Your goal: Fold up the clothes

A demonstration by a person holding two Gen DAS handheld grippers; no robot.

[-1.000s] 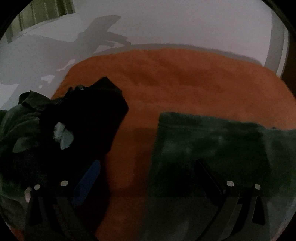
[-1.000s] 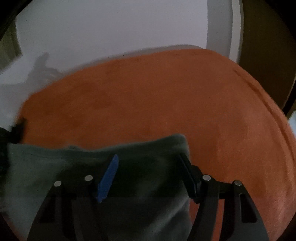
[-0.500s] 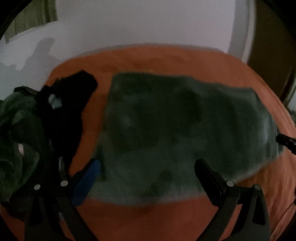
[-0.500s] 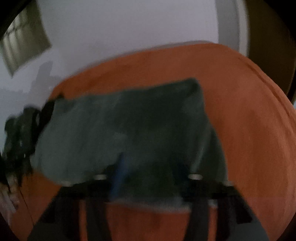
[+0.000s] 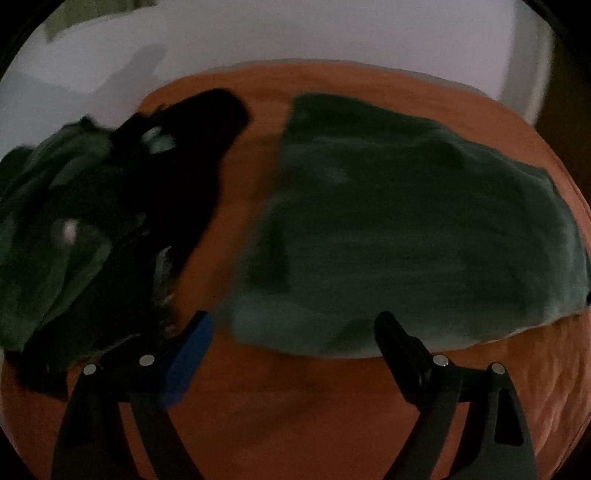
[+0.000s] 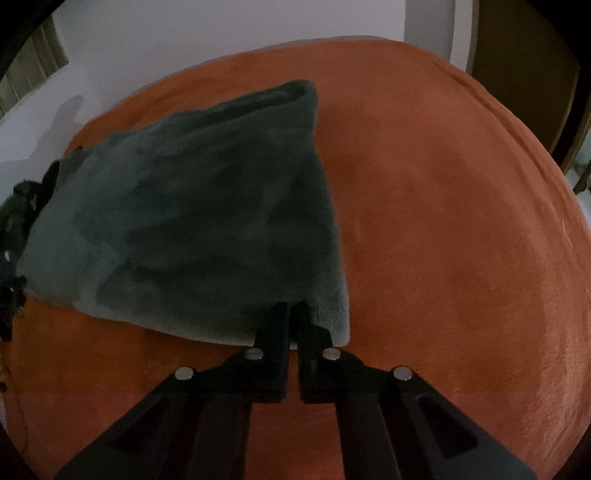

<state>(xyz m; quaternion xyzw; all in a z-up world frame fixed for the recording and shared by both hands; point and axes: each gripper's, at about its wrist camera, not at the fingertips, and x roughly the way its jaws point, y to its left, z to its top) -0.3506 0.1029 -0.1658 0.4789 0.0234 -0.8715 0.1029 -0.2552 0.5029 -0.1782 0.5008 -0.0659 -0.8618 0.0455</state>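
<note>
A dark green plush cloth (image 5: 406,229) lies folded flat on the orange blanket (image 5: 295,406). My left gripper (image 5: 295,328) stands wide at the cloth's near left edge. Its jaws are closing, and the hem lies between the blue-padded finger (image 5: 192,339) and the black finger (image 5: 399,339), untouched by either. In the right wrist view the same green cloth (image 6: 203,221) stretches away to the left. My right gripper (image 6: 291,310) is shut on the cloth's near edge, close to its right corner.
A heap of black and dark green clothes (image 5: 92,221) lies left of the cloth; its edge (image 6: 14,221) shows at the far left. A pale wall (image 5: 295,33) stands behind the blanket. Bare orange blanket (image 6: 461,240) spreads right of the cloth.
Both grippers drew back toward the cloth's near edge, so the whole cloth now shows ahead. The right jaws went from wide apart to shut on the hem. The left jaws narrowed slightly.
</note>
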